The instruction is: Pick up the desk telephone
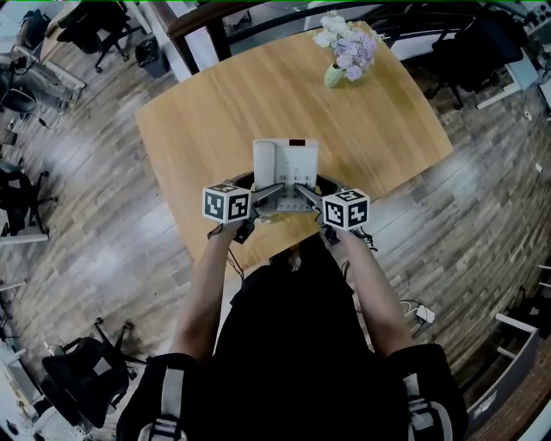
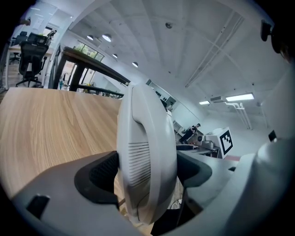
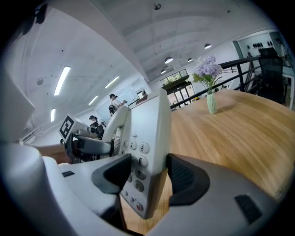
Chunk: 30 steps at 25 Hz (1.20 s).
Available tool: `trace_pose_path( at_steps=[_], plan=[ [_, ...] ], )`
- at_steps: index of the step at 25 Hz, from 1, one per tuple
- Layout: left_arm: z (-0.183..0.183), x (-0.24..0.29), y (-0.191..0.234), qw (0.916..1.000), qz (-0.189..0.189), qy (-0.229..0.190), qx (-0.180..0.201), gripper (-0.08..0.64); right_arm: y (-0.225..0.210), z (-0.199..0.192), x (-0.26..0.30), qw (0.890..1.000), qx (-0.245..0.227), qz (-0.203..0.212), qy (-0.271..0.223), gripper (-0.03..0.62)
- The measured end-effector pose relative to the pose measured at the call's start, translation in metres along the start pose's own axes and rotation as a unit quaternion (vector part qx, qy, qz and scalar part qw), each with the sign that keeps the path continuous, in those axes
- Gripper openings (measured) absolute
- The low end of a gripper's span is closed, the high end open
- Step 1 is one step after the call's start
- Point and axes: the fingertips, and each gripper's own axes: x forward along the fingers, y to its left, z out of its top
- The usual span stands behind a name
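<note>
A white desk telephone point(image 1: 286, 159) lies near the front edge of the wooden table point(image 1: 387, 129), handset on its left, keypad on its right. My left gripper point(image 1: 272, 195) is shut on the handset side of the telephone point(image 2: 146, 156), whose body fills the gap between the dark pads point(image 2: 102, 177). My right gripper point(image 1: 303, 195) is shut on the keypad side of the telephone point(image 3: 147, 147), one jaw on the number keys and the other under the base. Its near end looks tilted up off the wood. From each gripper's view the other's marker cube shows beyond the phone.
A vase of pale purple flowers point(image 1: 344, 52) stands at the table's far right, also visible as the vase point(image 3: 210, 87). Office chairs point(image 1: 103, 26) and desks ring the table on a wood floor. The person's body is right against the near edge.
</note>
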Motion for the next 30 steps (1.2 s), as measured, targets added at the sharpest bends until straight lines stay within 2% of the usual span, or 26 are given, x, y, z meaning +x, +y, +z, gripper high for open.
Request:
trace_pose_path(
  at_steps=[13,30],
  plan=[
    [-0.0046,-0.0035,-0.0054,0.9999,0.001,0.004,0.012,0.391,0.0041,-0.0045,-0.0059,1.000,-0.002,-0.005,-0.006,0.262],
    [-0.0044,-0.0003,-0.0016,0.9999,0.001,0.009,0.008,0.390,0.0009,-0.0051,-0.0019,1.000,0.007,-0.004,0.000,0.262]
  ],
)
